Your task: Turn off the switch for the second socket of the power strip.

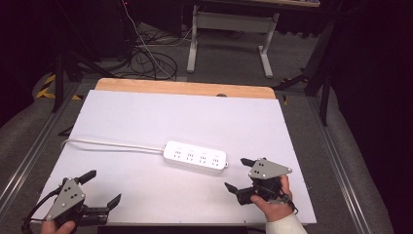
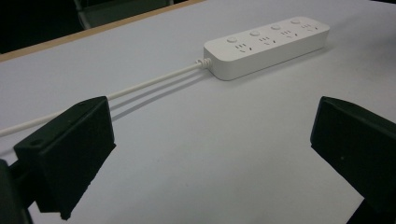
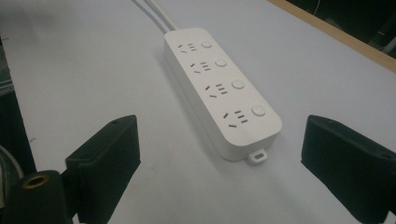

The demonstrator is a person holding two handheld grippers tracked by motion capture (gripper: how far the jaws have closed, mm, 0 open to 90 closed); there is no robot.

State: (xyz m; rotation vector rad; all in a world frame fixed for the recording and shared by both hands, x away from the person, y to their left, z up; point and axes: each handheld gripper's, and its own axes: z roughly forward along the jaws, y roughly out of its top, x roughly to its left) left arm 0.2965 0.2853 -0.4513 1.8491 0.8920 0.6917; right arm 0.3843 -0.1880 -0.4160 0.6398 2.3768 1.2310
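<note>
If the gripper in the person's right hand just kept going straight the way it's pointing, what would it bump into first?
Most likely the white power strip. The right gripper has its jaws open and aimed at the strip's near end, with bare white table between them. How big the gap is can't be told exactly.

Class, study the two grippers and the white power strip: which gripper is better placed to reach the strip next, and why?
Probably the right gripper: its open jaws sit just off the power strip, near its cable-free end. The left gripper, also open, is farther off.
</note>
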